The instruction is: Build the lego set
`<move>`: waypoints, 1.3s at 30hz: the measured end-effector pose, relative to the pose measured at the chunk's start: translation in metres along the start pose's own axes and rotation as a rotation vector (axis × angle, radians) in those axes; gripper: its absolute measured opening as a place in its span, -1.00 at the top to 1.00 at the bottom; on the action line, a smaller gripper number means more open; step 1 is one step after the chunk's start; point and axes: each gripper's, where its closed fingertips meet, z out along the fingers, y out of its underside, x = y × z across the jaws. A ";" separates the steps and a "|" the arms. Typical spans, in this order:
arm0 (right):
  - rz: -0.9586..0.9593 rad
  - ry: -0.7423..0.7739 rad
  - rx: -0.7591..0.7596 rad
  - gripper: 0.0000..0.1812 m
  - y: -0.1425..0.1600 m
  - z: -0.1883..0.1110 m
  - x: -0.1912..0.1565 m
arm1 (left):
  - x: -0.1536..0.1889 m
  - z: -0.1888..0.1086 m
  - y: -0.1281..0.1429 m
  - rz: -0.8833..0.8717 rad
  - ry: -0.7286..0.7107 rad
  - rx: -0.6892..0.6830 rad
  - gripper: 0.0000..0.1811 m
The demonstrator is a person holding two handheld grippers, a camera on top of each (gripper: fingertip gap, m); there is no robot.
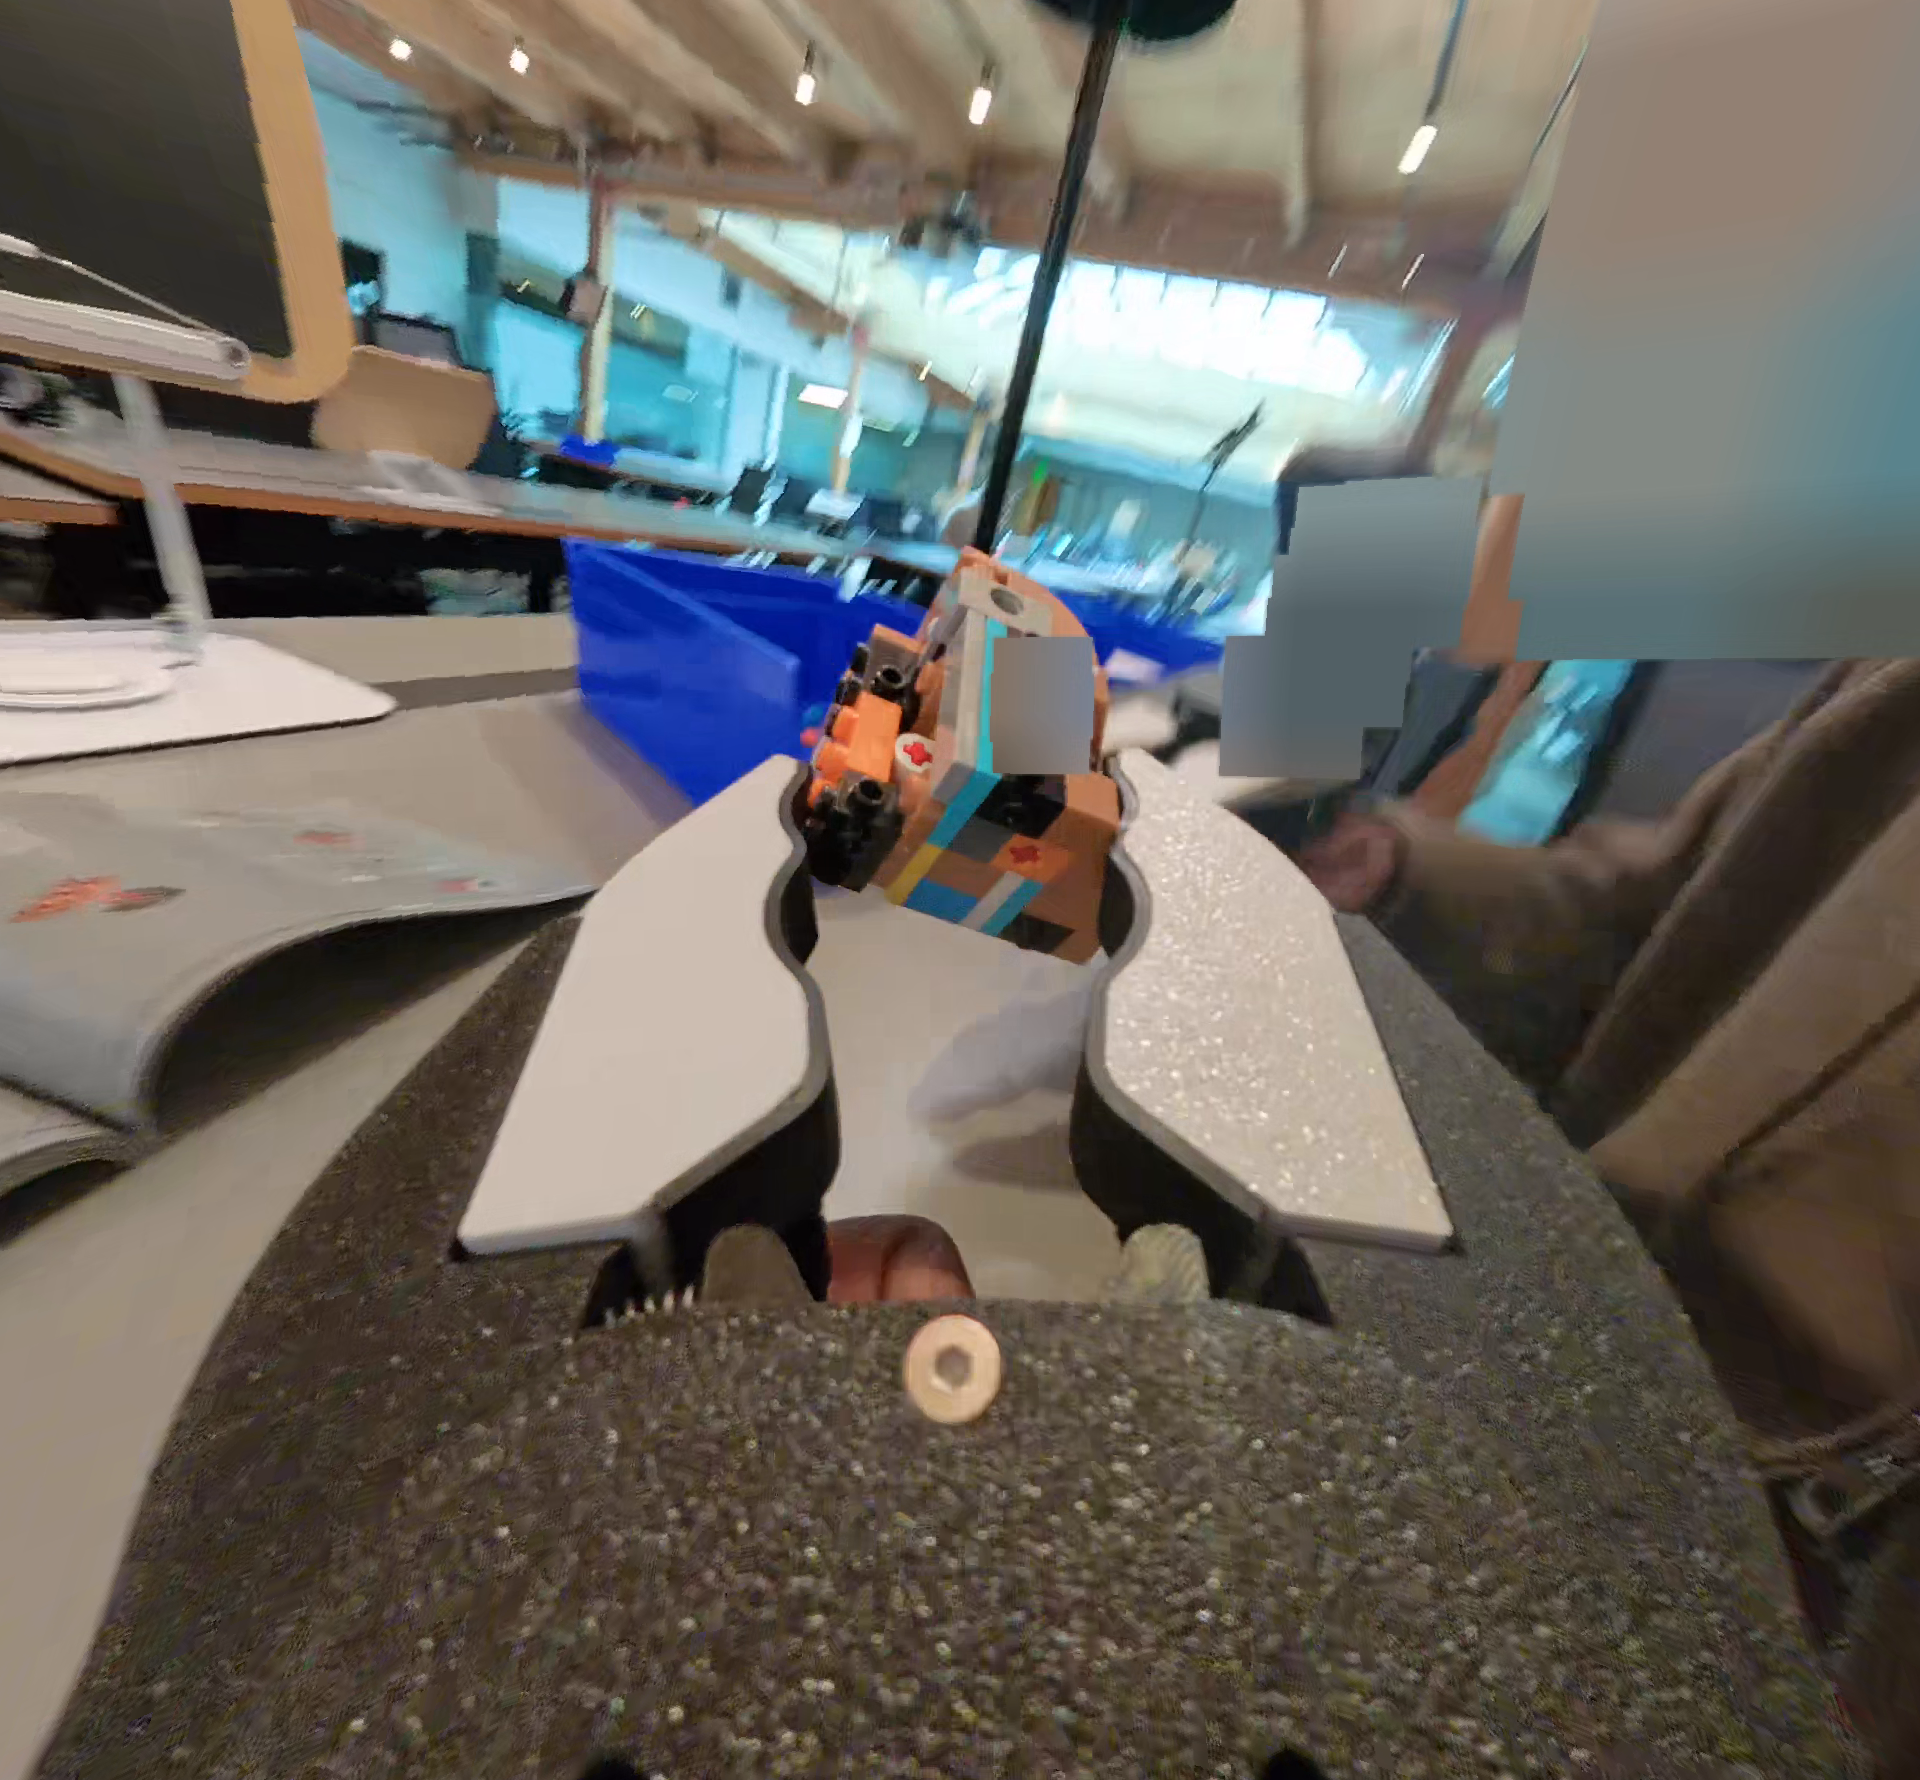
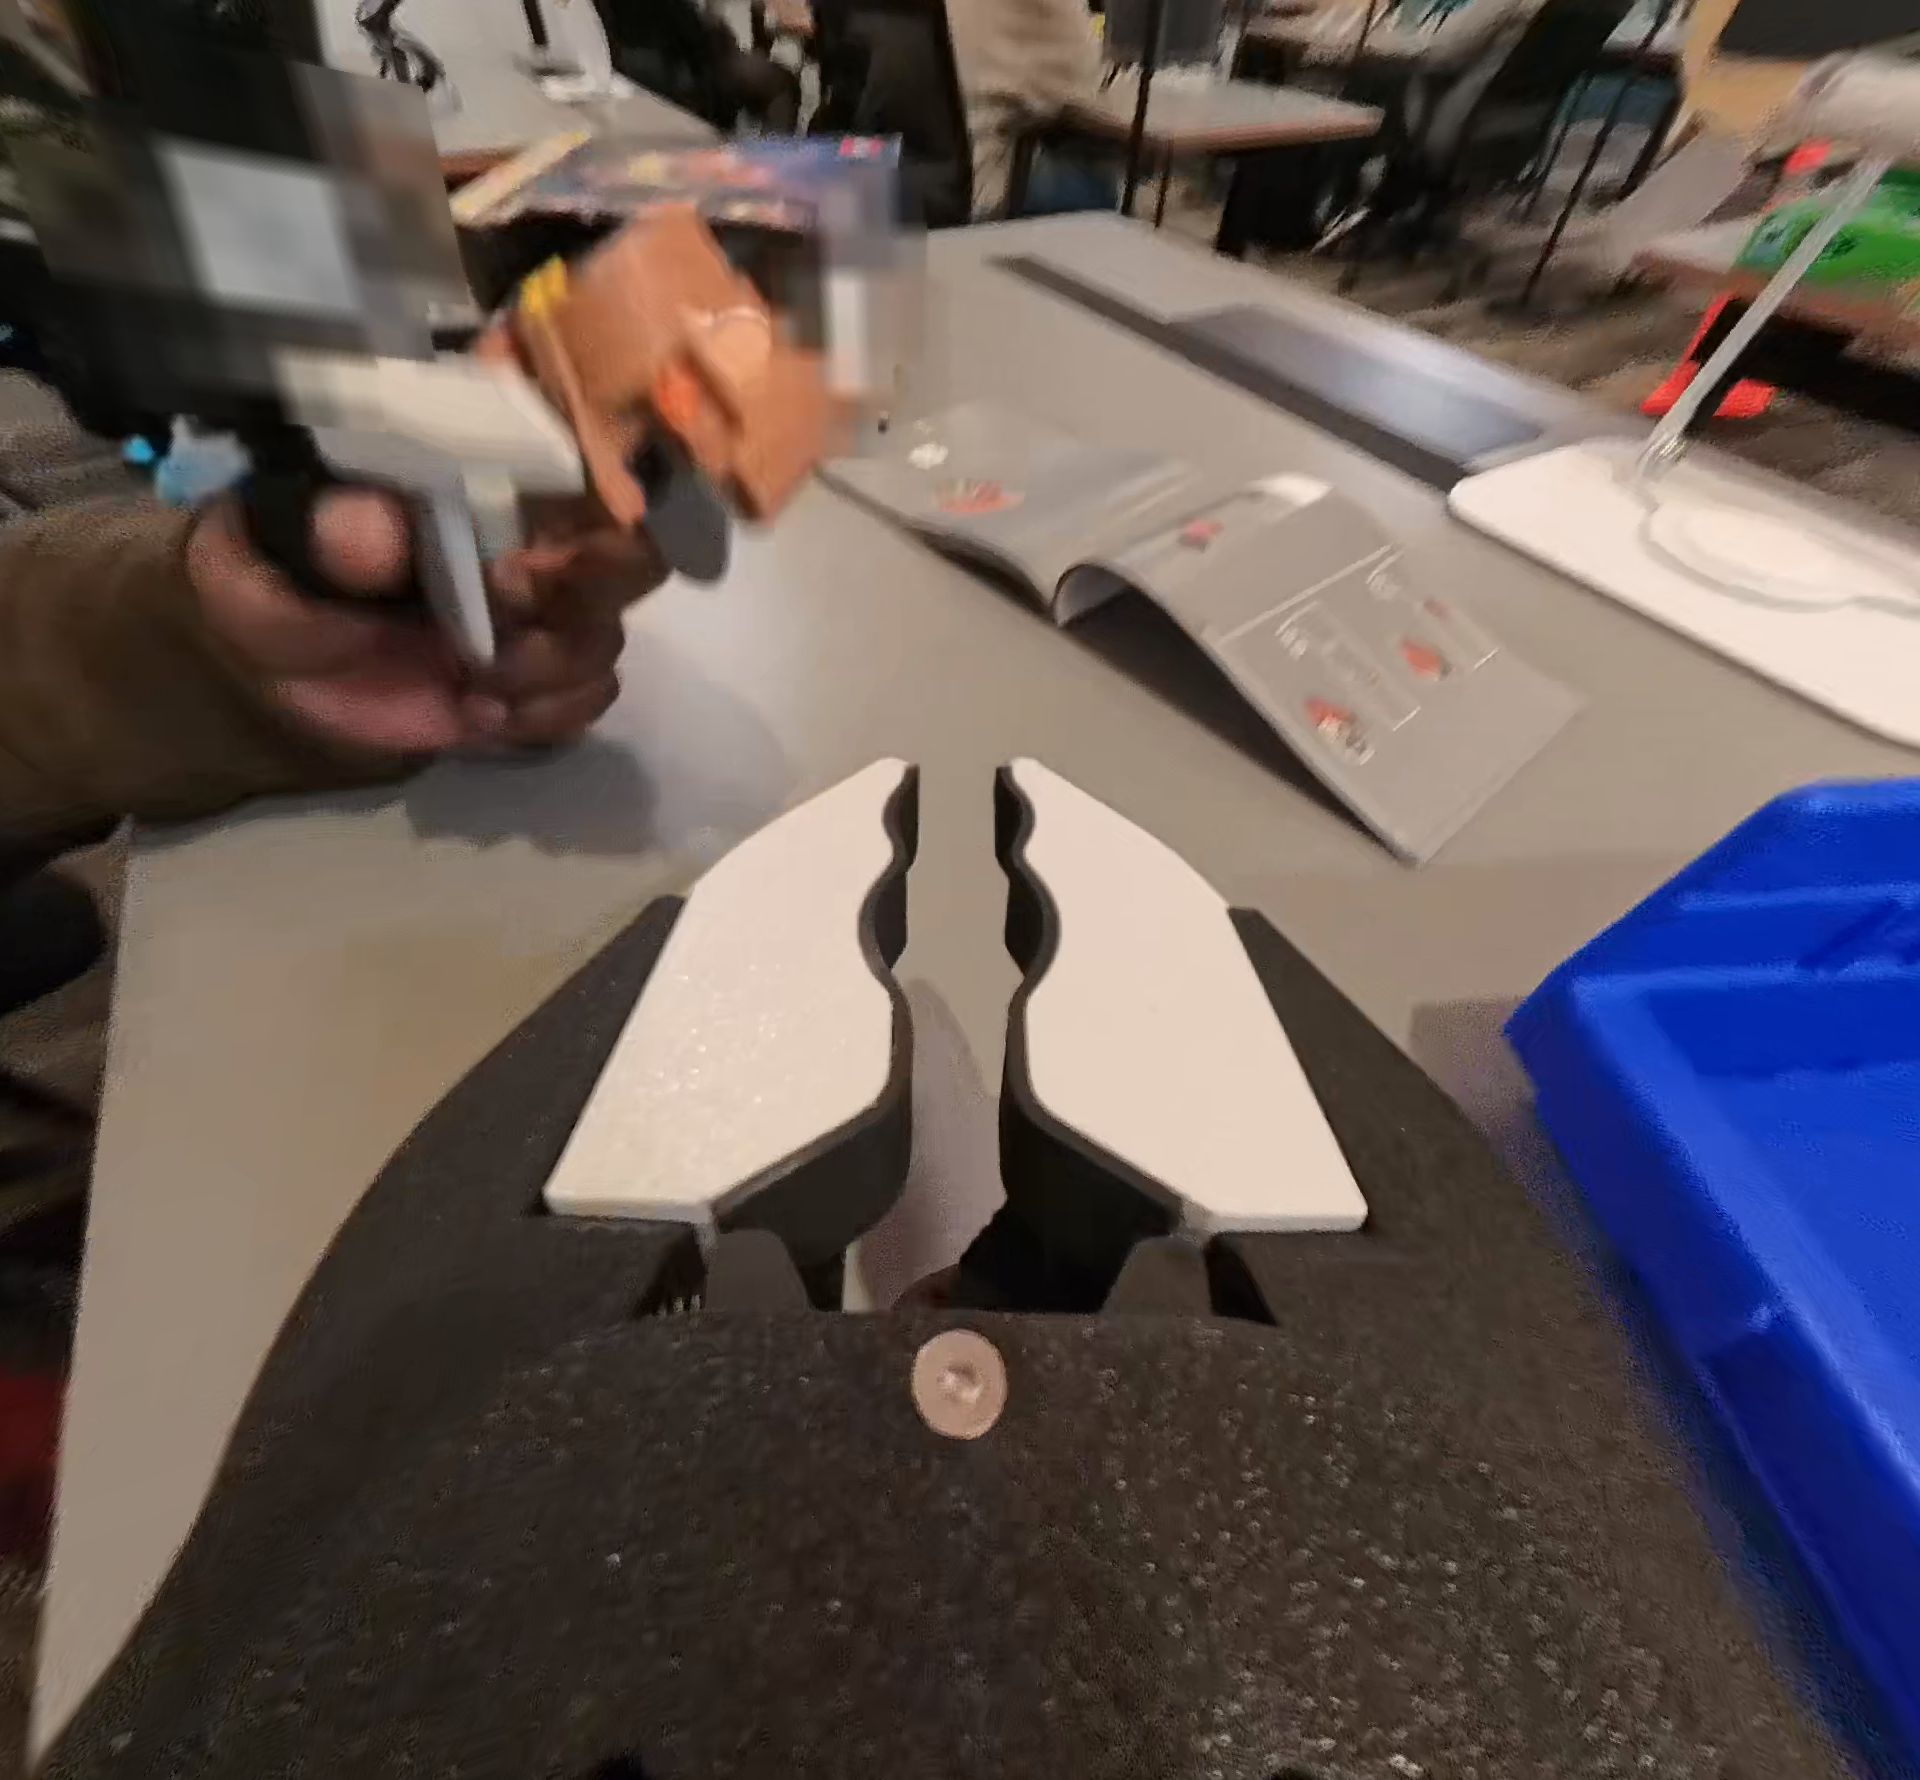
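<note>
Your left wrist view: sits behind left gripper [image 1: 956, 837], tilted up toward ceiling, close on model [image 1: 966, 774]. Your right wrist view: sits behind right gripper [image 2: 956, 785], angled down at table [image 2: 312, 951]. Both share model [image 2: 675, 359], booklet [image 2: 1299, 608], bin [image 2: 1766, 1055].

the left tool [image 1: 956, 847] is raised, fingers spread and clamping something between the tips; the right tool [image 2: 956, 795] is level, fingers nearly together and empty.
</note>
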 end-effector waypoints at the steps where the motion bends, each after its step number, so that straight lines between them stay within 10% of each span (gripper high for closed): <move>1: -0.004 -0.010 -0.028 0.85 0.008 -0.005 -0.006 | 0.002 -0.003 -0.006 -0.066 0.032 0.055 0.42; 12: -0.164 -0.139 -0.298 0.74 0.074 -0.055 -0.077 | 0.031 -0.023 -0.038 -0.337 0.263 0.367 0.42; 30: -0.229 -0.151 -0.506 0.73 0.109 -0.059 -0.088 | 0.039 -0.025 -0.037 -0.321 0.253 0.357 0.42; 39: 0.159 -0.103 -0.227 0.81 0.058 -0.041 -0.071 | 0.039 -0.021 -0.036 -0.323 0.223 0.372 0.42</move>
